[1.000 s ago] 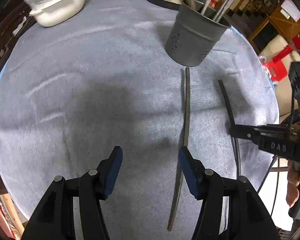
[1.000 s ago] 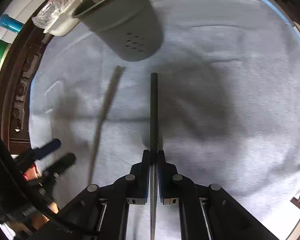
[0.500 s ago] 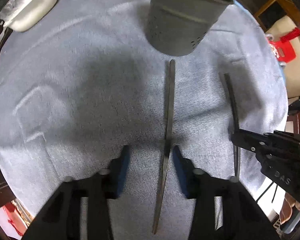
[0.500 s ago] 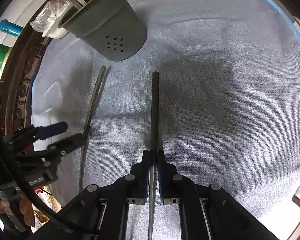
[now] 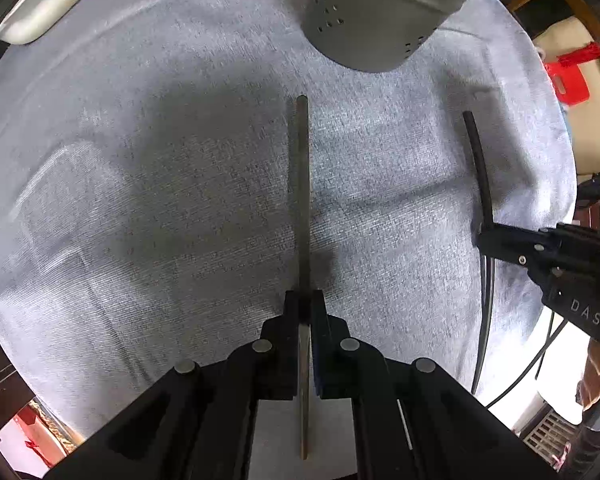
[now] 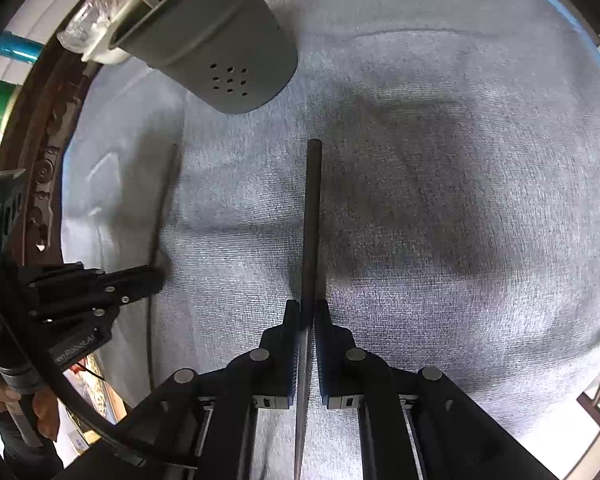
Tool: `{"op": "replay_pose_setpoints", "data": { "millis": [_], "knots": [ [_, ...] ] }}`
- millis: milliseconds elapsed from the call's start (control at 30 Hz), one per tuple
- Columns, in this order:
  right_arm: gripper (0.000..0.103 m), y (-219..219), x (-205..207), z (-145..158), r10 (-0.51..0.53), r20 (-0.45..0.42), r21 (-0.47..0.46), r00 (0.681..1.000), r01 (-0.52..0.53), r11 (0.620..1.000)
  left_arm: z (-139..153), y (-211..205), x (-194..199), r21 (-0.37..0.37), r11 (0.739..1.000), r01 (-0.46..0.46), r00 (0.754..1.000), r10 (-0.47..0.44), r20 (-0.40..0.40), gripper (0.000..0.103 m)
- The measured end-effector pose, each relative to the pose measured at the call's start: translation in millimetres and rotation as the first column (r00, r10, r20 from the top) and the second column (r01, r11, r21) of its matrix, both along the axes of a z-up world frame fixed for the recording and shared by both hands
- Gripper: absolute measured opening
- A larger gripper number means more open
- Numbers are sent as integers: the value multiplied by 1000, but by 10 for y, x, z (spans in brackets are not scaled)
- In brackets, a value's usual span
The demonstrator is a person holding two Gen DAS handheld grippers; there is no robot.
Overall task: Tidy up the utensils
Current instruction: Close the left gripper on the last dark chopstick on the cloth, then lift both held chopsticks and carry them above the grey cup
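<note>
Both pairs of jaws are pressed together, each clamped on a thin dark chopstick. Between the tips of the left gripper (image 5: pixel 305 300) the left chopstick (image 5: pixel 302 184) is pinched partway along its length, its far end reaching ahead toward the grey perforated utensil holder (image 5: pixel 376 12), which is seen ahead and slightly to the right of the jaws. The right gripper (image 6: pixel 308 308) is closed on the right chopstick (image 6: pixel 312 216), which runs straight ahead; the same holder is seen ahead and to the left there. A pale blue-grey cloth (image 5: pixel 140 184) is spread beneath both grippers.
</note>
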State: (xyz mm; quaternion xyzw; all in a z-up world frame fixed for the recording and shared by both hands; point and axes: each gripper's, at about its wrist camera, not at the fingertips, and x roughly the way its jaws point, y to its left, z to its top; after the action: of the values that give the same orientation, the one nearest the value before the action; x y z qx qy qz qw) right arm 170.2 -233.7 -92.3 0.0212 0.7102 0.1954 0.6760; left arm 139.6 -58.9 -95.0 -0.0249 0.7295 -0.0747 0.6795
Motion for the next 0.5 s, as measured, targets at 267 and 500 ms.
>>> {"op": "replay_pose_setpoints", "data": {
  "millis": [267,500],
  "knots": [
    [9,202,99,-14,47,-24,-86,999,-49,995,-12,31,127,-26,1000,1,1000,-1,6,6],
    [7,156,-83,45,4,40,-43,999,-2,999,-3,490,-94,-106,990,-93,995,96,23,6]
  ]
}}
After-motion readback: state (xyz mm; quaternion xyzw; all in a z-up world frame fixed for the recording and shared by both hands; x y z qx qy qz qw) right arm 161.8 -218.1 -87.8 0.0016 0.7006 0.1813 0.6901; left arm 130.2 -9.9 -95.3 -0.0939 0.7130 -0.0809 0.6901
